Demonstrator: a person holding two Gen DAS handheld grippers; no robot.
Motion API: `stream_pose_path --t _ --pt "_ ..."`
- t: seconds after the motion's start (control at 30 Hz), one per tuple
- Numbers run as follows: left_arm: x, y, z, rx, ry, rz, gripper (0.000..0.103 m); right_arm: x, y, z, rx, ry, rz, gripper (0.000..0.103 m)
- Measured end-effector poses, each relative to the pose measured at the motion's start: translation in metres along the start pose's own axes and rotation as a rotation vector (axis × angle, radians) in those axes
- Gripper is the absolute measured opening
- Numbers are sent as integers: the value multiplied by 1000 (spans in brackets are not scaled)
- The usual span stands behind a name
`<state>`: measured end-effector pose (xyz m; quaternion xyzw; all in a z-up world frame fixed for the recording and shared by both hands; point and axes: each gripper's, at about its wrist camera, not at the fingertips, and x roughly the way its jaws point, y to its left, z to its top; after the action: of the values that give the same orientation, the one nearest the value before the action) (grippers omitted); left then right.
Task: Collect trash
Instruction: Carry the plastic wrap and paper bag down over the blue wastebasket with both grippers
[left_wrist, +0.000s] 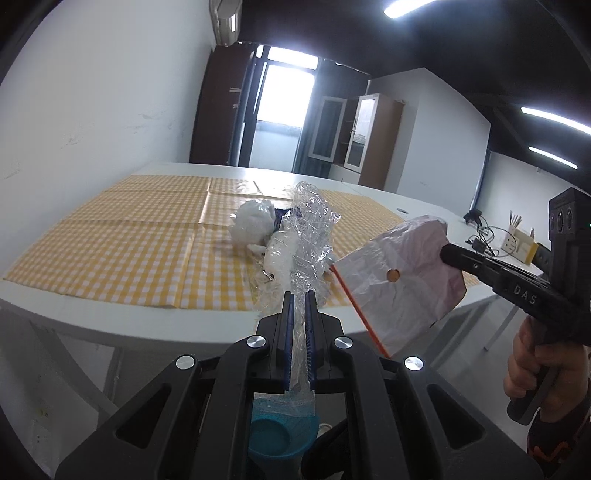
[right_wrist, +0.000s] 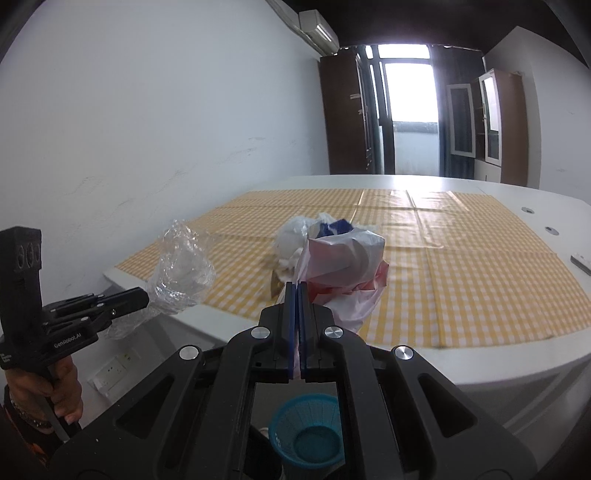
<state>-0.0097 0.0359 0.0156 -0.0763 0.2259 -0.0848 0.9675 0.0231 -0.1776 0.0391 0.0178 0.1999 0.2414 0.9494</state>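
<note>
Above the near edge of the white table, both grippers are lifted clear of the yellow checked cloth that covers the tabletop. Clamped between the nearly closed fingers of the left gripper is a crumpled sheet of clear plastic wrap, which stands up from the blue pads and hangs down behind them; from the right wrist camera the same wrap bulges out off the table's near corner. Just right of that, the right gripper has its fingers pressed fully together on a white plastic bag with pinkish-red patches and a red edge strip; from the left wrist camera the bag hangs in the air over the table's near edge. On the cloth toward the middle of the table, a small heap of remaining trash lies, white crumpled pieces with something dark blue among them. Below the table's near edge, a blue mesh basket sits on the floor beneath the grippers.
</note>
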Motion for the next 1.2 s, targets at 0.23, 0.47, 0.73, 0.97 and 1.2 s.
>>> stream_pose_path --t 0.23,0.47,0.73,0.97,1.2 --pt "-16 -1 -35 4 51 -18 5 -21 12 -38 -11 48 15 1" --pt "-16 -4 -76 14 142 -28 5 -18 22 -87 -16 143 5 1" --pt "12 1 -113 13 259 -32 5 6 20 -130 22 223 16 1" --pt "51 10 -140 -23 352 -51 5 42 14 -161 32 313 20 1" --pt "89 24 -161 -51 415 -49 5 82 3 -184 36 373 -10 1"
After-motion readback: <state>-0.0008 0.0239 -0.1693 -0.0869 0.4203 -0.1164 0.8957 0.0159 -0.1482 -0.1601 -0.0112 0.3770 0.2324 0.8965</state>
